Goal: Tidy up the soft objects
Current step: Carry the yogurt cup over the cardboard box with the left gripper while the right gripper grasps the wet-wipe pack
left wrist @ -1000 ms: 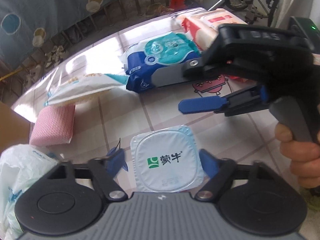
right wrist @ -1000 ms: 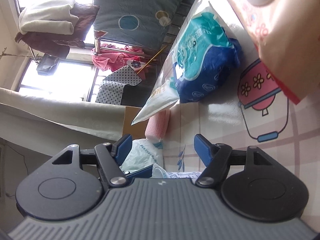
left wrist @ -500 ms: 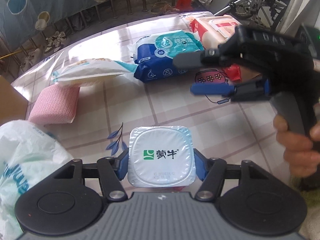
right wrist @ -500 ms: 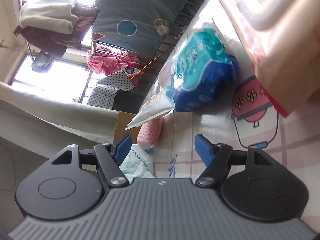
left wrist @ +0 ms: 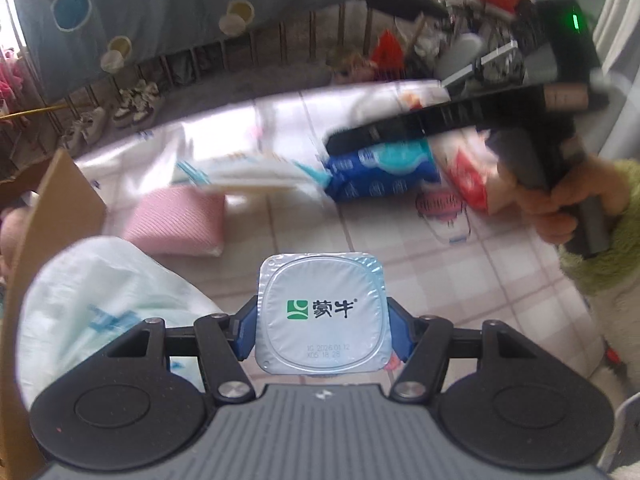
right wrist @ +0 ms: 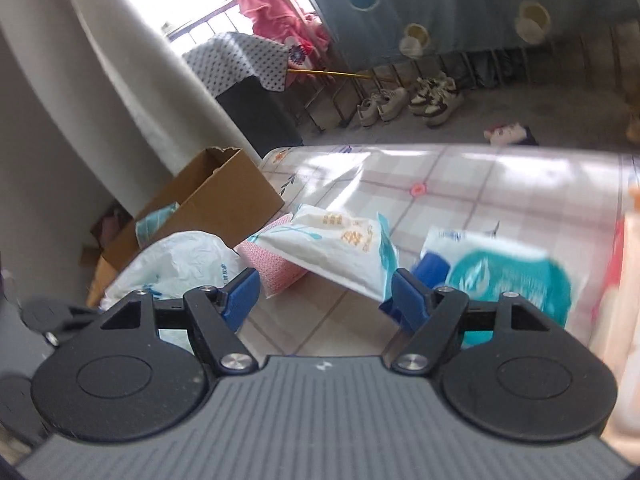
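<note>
My left gripper (left wrist: 322,322) is shut on a foil-lidded yogurt cup (left wrist: 322,308), held up off the table with both blue pads against its sides. On the checked table (left wrist: 500,280) lie a pink cloth pad (left wrist: 180,220), a white wipes pack (left wrist: 248,172), a blue and teal wipes pack (left wrist: 380,172) and a red and peach pack (left wrist: 468,184). My right gripper (right wrist: 324,292) hovers above the white wipes pack (right wrist: 340,248) and the blue and teal pack (right wrist: 508,280). Its jaws are opening with nothing between them.
An open cardboard box (right wrist: 208,200) stands off the table's left end, with a white plastic bag (right wrist: 180,260) bulging in front of it. A hand in a green fuzzy sleeve (left wrist: 600,240) holds the right gripper. Shoes and a railing lie beyond the far edge.
The left gripper closed on the yogurt cup and lifted it off the table. The right gripper rolled from sideways to upright and rose, away from the red and peach pack.
</note>
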`<state>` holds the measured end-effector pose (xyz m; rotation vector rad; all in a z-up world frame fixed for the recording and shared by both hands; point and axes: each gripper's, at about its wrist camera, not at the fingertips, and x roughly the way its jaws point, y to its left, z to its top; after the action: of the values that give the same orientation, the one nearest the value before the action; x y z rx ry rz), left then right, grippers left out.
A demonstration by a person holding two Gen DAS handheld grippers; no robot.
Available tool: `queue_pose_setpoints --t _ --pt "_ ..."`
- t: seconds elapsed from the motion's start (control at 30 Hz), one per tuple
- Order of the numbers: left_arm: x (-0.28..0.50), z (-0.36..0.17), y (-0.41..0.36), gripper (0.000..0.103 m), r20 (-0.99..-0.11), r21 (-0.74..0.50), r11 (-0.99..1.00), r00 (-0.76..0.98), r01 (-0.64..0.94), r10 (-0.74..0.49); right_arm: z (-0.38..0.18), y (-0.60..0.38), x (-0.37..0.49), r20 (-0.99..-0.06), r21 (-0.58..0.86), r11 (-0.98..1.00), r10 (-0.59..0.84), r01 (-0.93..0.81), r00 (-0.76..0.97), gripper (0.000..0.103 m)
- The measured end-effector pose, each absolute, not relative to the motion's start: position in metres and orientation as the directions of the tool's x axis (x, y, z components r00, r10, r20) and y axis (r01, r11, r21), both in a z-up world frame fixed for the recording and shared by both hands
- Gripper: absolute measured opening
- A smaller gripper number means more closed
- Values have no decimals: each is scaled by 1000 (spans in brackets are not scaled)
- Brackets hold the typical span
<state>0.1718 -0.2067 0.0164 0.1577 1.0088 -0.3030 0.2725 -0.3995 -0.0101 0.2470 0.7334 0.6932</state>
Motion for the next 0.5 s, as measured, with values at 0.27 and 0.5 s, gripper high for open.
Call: queue_pose_setpoints --t 0.27,0.5 --pt "184 69 -153 64 -810 -105 958 536 265 -237 11 -377 258 -568 252 765 612 -592 550 73" --pt "190 99 -84 64 -798 -128 981 572 145 -189 0 -301 280 -664 23 746 509 -666 548 74"
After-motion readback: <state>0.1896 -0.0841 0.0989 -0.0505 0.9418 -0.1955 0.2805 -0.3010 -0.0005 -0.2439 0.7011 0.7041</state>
